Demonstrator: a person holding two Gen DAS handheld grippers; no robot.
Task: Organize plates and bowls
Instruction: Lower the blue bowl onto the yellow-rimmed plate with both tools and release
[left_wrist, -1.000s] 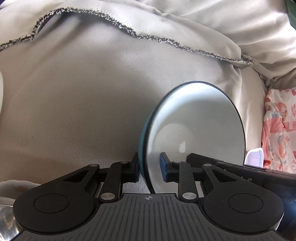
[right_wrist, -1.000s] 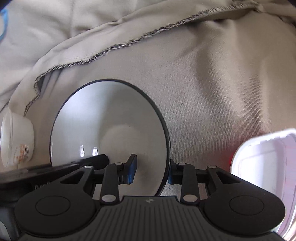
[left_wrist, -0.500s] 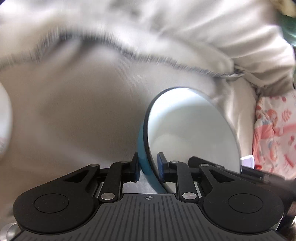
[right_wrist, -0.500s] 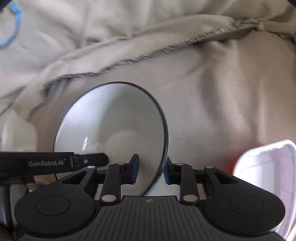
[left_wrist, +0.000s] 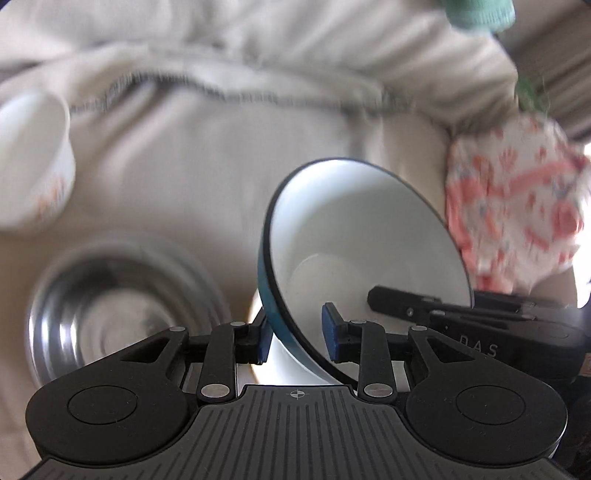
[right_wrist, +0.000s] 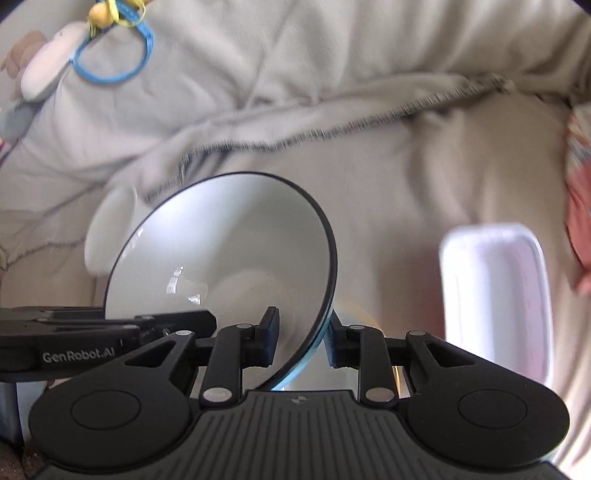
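The left gripper (left_wrist: 297, 338) straddles the near-left rim of the blue-and-white enamel bowl (left_wrist: 365, 236), and its jaws are opening: a second ago both blue pads pinched the wall, while now the inner pad stands clear of the white inside, so this side has let go or nearly so. The right gripper (right_wrist: 301, 341) is clenched on the opposite rim of the same bowl (right_wrist: 221, 251), one pad inside and one against the blue outside, and its jaws have drawn a little tighter than they were. The bowl, which a second ago sat low against the beige cloth (left_wrist: 207, 166), is now lifted and tilted, carried on the right grip alone as far as the views show. A stainless steel bowl (left_wrist: 110, 295) has come into view just left of it, with a white floral bowl (left_wrist: 33, 162) farther left; a white rectangular container (right_wrist: 495, 295) lies to the right, and a pink patterned cloth (left_wrist: 517, 206) beyond. The likely meaning is a handover to one hand, then nesting the enamel bowl with the others; a one-sided rim grip could let it swing.
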